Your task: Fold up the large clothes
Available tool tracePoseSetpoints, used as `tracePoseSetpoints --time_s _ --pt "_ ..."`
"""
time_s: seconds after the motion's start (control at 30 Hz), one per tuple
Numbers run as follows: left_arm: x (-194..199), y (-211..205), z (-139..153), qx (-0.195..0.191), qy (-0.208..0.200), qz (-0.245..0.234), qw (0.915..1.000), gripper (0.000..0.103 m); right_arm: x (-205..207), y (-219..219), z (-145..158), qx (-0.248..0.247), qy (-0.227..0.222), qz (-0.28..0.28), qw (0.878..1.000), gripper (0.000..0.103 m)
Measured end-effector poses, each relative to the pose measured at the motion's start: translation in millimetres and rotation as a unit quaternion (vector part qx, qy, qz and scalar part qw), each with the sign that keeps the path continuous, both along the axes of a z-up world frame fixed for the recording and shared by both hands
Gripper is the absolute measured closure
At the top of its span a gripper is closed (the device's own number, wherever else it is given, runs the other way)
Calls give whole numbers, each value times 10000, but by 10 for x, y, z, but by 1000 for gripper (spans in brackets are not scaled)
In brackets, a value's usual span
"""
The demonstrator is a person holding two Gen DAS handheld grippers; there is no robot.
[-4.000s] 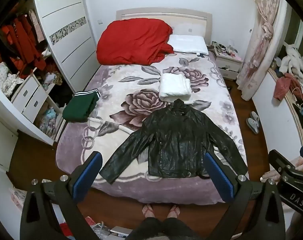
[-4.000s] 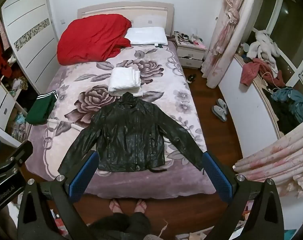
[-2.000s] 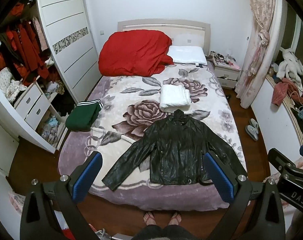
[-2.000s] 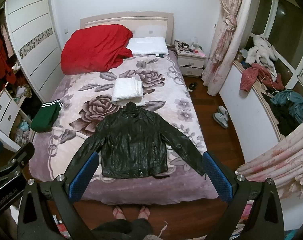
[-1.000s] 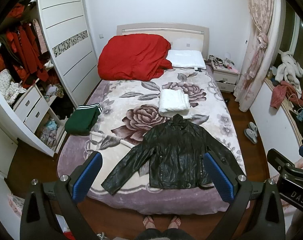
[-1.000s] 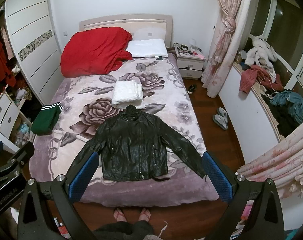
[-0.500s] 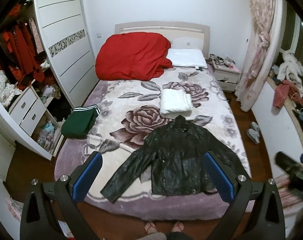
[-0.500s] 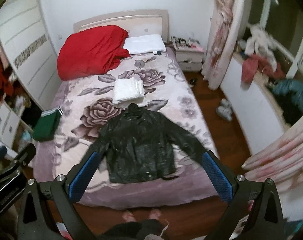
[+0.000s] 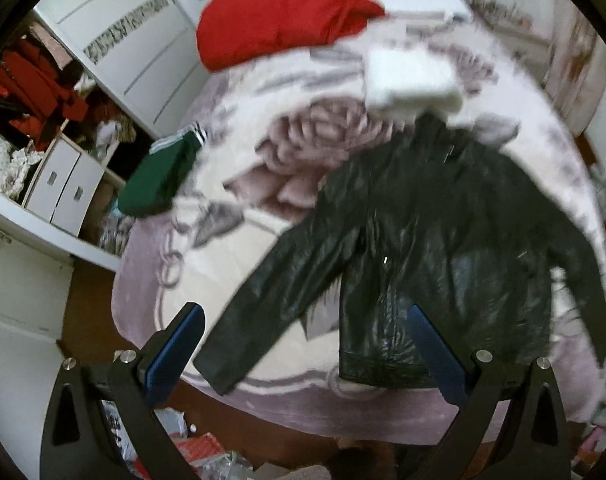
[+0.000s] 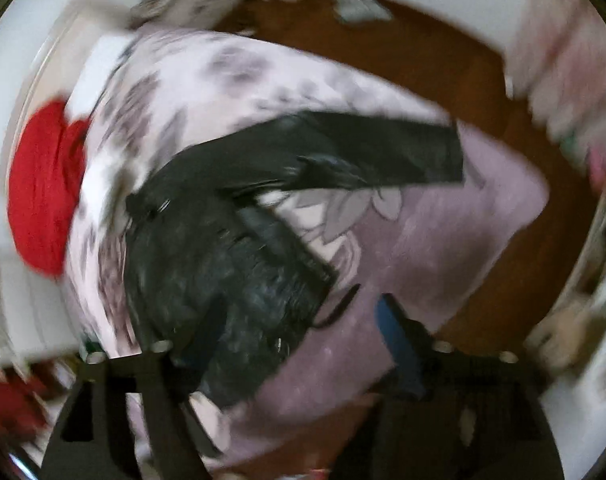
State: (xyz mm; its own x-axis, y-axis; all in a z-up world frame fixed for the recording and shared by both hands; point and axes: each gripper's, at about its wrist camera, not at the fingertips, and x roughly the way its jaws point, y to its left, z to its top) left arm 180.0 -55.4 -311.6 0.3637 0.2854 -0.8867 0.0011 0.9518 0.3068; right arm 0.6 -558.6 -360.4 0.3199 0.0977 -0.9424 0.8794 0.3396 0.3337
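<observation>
A black leather jacket lies flat on the flowered bed blanket, both sleeves spread out. My left gripper hangs open above the jacket's left sleeve and hem, nothing between its blue pads. In the blurred right wrist view the jacket fills the middle, its right sleeve reaching toward the bed's edge. My right gripper hovers over the jacket's lower corner. Its jaws are closing, and they press on nothing that I can see.
A red duvet, a folded white garment and a folded green garment lie on the bed. White drawers and an open wardrobe stand at the left. Wooden floor runs along the bed's right side.
Both views dropped sharply toward the bed, so the jacket looks much larger. The right view has rolled and swung over the jacket's right side. The right jaws stand narrower than before.
</observation>
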Motion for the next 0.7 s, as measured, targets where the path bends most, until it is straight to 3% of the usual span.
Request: tracePoseSetpoints --time_s 0.07,0.13,0.2,0.3,0.37,0.43,0.5,0.53,0.57,0.6,0.63,0.7 --pt "87 -88 -382 106 270 96 9995 0 -195 -370 -746 398 -81 -671 9969 22" --pt "196 -216 -827 94 564 229 9981 0 -326 -689 -1259 653 -363 -1309 9886 22" --pt "262 -366 -1166 47 735 285 9969 0 -533 -946 -1734 824 -849 -2159 9692 22" --pt "339 -687 -1647 242 1009 193 9944 0 -698 -1140 -2215 968 -1457 -3082 9351 21" --pt "380 -785 -1792 260 1142 213 9929 0 -729 -1160 -2338 941 -1897 -3523 9116 20" --pt "428 -932 -1898 163 1243 218 9919 0 -694 -1140 -2351 864 -2325 -3651 8973 23" --pt "531 -1167 -1933 68 1215 60 9926 0 -574 -1202 -2441 855 -2646 -3495 8947 32" --pt "564 -1261 -1930 53 1169 -35 9931 0 -506 -1250 -2489 841 -2669 -3385 8984 45" --pt "615 -1374 -1937 32 1105 -138 9938 0 -448 -1306 -2593 813 -2564 -3264 9061 71" --pt "658 -1527 -1921 16 1010 -297 9944 0 -399 -1327 -2589 818 -2406 -3270 9102 88" --pt "691 -1628 -1915 22 943 -393 9948 0 -417 -1366 -2637 861 -2391 -3358 9070 97" --pt "776 -1839 -1912 -21 815 -530 9953 0 -445 -1482 -2567 733 -2343 -3439 9064 97"
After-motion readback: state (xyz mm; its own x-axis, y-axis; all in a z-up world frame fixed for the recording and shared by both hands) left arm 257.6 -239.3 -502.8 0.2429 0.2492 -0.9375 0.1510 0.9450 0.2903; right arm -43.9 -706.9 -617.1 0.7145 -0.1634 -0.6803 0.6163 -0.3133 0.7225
